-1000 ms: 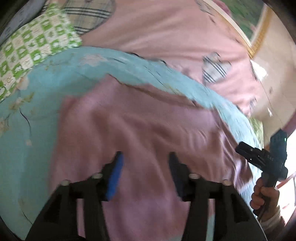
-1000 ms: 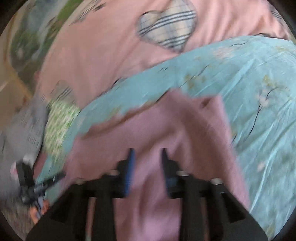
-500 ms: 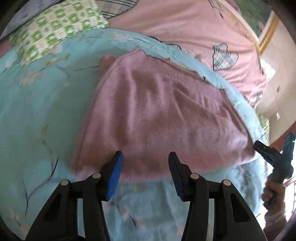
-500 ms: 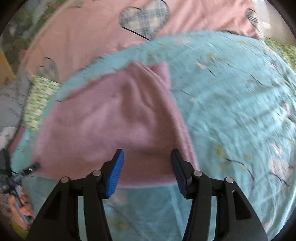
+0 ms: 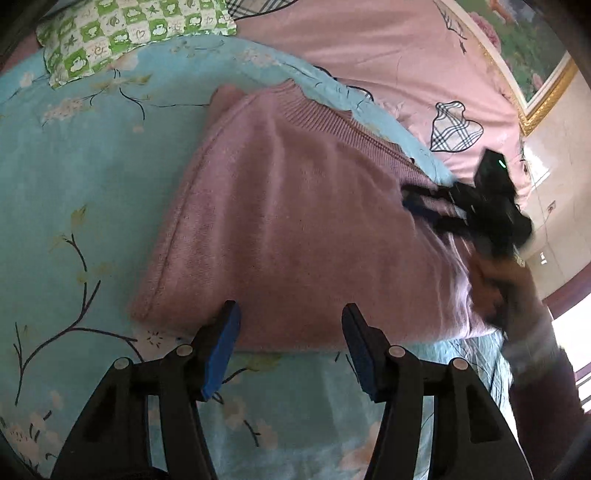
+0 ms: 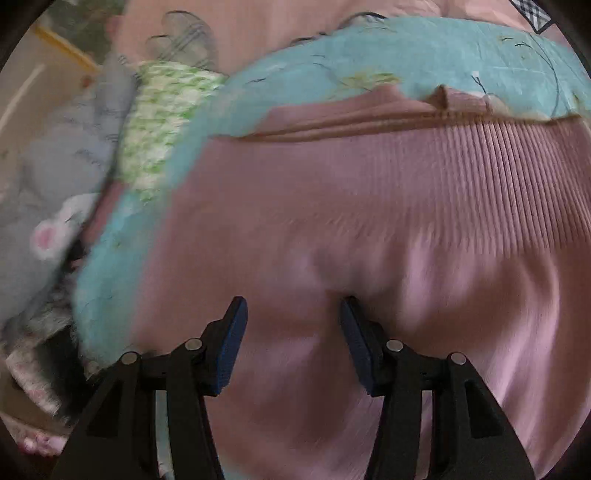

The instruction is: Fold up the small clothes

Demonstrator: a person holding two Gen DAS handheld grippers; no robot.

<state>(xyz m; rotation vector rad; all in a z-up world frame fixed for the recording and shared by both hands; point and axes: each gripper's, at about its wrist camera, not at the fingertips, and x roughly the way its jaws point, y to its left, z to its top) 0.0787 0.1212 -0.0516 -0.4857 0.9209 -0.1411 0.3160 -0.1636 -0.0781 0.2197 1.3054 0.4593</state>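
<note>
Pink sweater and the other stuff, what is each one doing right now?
Pink sweater: folded, flat on the blue blanket.
Left gripper: open, at the sweater's near edge.
Right gripper: open, over the sweater.
Green checked pillow: lying behind the blanket.

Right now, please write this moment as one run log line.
stage: folding | item: mauve knitted sweater on turquoise floral blanket | left gripper: open, at near edge | right gripper: open, over sweater
</note>
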